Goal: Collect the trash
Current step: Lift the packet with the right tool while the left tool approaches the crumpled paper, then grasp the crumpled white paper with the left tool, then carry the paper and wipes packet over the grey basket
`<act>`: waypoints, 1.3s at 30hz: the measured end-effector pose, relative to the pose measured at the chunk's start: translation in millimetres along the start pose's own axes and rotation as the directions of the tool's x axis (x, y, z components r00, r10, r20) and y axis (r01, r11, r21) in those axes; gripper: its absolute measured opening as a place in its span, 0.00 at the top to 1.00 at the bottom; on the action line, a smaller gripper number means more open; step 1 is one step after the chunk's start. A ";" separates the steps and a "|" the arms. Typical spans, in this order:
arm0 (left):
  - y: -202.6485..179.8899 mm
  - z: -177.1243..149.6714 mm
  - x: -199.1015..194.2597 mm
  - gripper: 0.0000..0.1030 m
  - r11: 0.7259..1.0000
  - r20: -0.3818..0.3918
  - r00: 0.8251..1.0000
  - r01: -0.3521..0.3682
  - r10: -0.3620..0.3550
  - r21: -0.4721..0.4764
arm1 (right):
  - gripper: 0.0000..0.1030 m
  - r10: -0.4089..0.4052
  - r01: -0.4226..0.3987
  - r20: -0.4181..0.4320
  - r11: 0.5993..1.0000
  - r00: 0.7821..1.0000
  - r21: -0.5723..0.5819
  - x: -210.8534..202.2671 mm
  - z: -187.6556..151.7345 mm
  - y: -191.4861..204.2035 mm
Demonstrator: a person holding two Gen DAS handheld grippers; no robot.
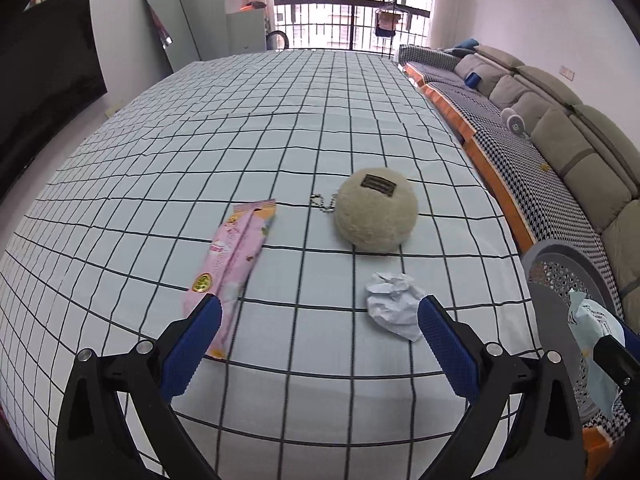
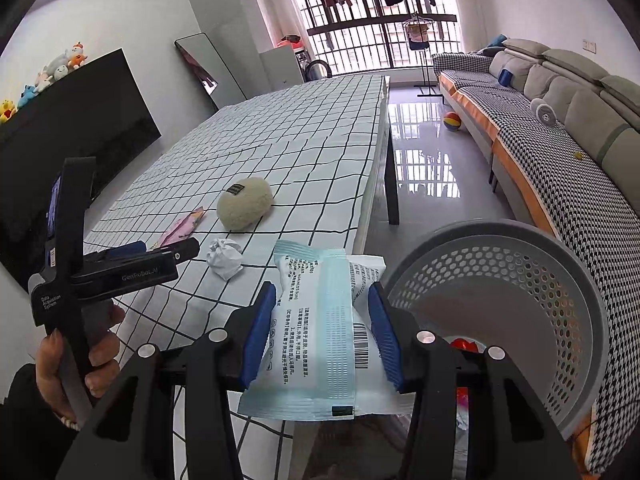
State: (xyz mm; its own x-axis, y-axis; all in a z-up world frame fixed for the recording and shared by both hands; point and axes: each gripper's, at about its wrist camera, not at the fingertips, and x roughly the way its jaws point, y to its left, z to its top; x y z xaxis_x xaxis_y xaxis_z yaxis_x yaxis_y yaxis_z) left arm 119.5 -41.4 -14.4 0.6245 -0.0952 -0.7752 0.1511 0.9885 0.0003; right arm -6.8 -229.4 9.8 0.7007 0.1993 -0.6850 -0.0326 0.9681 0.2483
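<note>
Trash remained partly uncollected. The right gripper (image 2: 322,330) pinched a pale blue-and-white wrapper (image 2: 320,332) between its blue pads, held beside the rim of the grey perforated basket (image 2: 520,280), which stood off the table's near corner. Something red and other scraps showed inside the basket, so some collection appeared done; the wrapper had not been released.

The left gripper (image 1: 320,320) hovered over the checked tablecloth (image 1: 280,120) with its jaws spread wide and nothing between them. A crumpled white paper ball (image 1: 394,306) lay just beside its right finger and a pink snack wrapper (image 1: 230,256) beside its left; both were left to collect. The round plush pouch (image 1: 376,210) with a bead chain was judged not to be trash.

Legible writing: "GenRobot.AI" and "Data Acquisition System" on the left gripper body in the right wrist view. The held wrapper carried a barcode and printed lines too small to read.
</note>
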 end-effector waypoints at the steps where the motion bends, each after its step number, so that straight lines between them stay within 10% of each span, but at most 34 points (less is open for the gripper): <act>1: -5.2 -0.5 2.2 0.06 1.000 -0.005 1.000 -0.002 0.002 0.009 | 0.55 0.001 -0.001 0.003 1.000 1.000 0.009 -1.9 -0.8 -3.9; 14: -37.7 2.0 29.2 0.10 0.997 -0.039 0.999 -0.025 0.027 0.067 | 0.55 -0.011 0.009 0.021 0.997 1.000 0.077 -16.4 -11.8 -34.4; 26: -38.9 -3.6 34.7 0.64 0.997 -0.093 0.995 0.051 -0.045 0.064 | 0.55 -0.015 0.014 0.016 0.996 1.000 0.088 -15.2 -16.4 -39.5; 39: -52.4 -16.9 -14.5 0.65 0.992 0.000 0.999 0.047 -0.047 0.115 | 0.55 -0.032 0.031 0.007 0.995 0.999 0.092 -16.4 -19.4 -42.3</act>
State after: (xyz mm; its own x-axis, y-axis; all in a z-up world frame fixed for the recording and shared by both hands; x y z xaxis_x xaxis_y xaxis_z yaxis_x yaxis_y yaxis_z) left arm 89.5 -89.8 -13.8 0.6167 -0.1418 -0.7743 0.2673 0.9629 0.0366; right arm -30.8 -270.6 -2.8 0.7065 0.1670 -0.6877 0.0554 0.9557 0.2890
